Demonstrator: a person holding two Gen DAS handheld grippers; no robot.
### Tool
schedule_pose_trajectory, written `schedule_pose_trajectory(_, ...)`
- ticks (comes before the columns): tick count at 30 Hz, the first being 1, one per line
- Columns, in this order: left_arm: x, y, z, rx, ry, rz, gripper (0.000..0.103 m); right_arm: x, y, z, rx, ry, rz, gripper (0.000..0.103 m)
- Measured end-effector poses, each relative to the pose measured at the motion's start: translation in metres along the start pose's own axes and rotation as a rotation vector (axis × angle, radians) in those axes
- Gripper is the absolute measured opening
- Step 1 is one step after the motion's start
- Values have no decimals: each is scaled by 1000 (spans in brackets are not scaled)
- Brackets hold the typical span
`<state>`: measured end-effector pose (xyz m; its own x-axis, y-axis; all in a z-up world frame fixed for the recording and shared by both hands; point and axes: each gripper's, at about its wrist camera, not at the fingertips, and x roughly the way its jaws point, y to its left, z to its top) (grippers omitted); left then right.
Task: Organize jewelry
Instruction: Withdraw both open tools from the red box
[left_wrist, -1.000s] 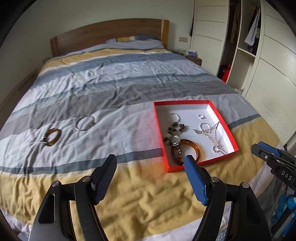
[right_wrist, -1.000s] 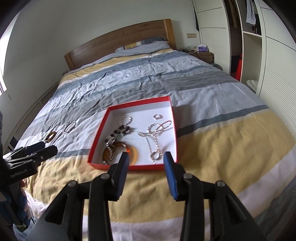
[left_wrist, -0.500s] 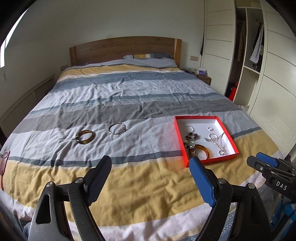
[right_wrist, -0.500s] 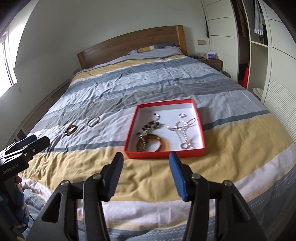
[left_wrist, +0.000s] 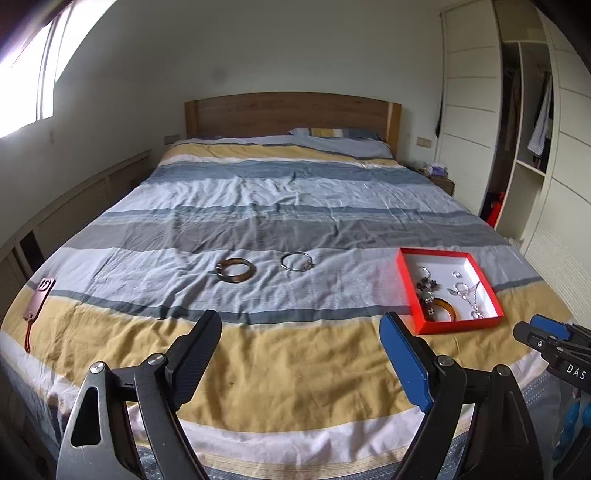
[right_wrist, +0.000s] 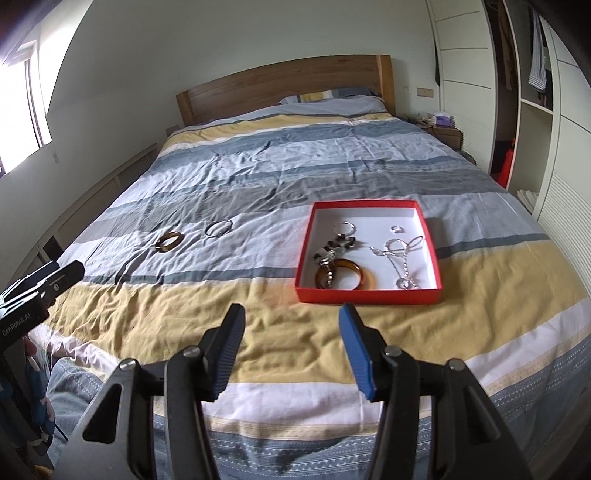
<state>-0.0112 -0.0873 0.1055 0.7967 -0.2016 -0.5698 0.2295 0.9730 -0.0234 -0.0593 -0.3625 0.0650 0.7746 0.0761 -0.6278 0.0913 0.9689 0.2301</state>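
Both my grippers hang empty over the yellow stripe of the bed (left_wrist: 295, 362): left gripper (left_wrist: 299, 343) with jaws wide apart, right gripper (right_wrist: 291, 332) with jaws parted less. The amber bangle (left_wrist: 235, 270) and silver bracelet (left_wrist: 296, 262) lie mid-frame on the quilt, well apart from the red tray (left_wrist: 410, 288) at right. Risk, I judge — thin rings sink into soft cloth, so my jaws may pinch fabric or flick them away. The right view shows the tray's contents clearly; the left alone shows a brown tag (left_wrist: 37, 299) at the bed's left edge.
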Motion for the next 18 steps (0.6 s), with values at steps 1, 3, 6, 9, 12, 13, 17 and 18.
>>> schedule_pose_trajectory(1, -2, 4, 0, -11, -5, 1, 86, -1, 3, 0, -6, 0, 2, 51)
schedule_pose_trajectory(3, -8, 13, -2, -33, -17, 2, 86, -3, 11, 1, -22, -1, 6, 51)
schedule_pose_trajectory(6, -12, 20, -7, -45, -17, -4, 86, -4, 20, 1, -38, 0, 13, 51)
schedule_pose_trajectory(9, -14, 25, -10, -47, -1, 3, 87, -4, 29, 1, -56, 2, 20, 52)
schedule_pose_trajectory(12, -12, 31, -13, -57, 12, 12, 90, -4, 36, 0, -71, 8, 27, 52)
schedule_pose_trajectory(13, -11, 33, -14, -60, 15, 17, 90, -3, 38, 0, -77, 9, 30, 52)
schedule_pose_trajectory(17, -2, 42, -20, -78, 48, 28, 91, 1, 43, -1, -88, 22, 34, 52)
schedule_pose_trajectory(18, -1, 45, -21, -82, 54, 29, 91, 3, 43, -1, -88, 26, 36, 52)
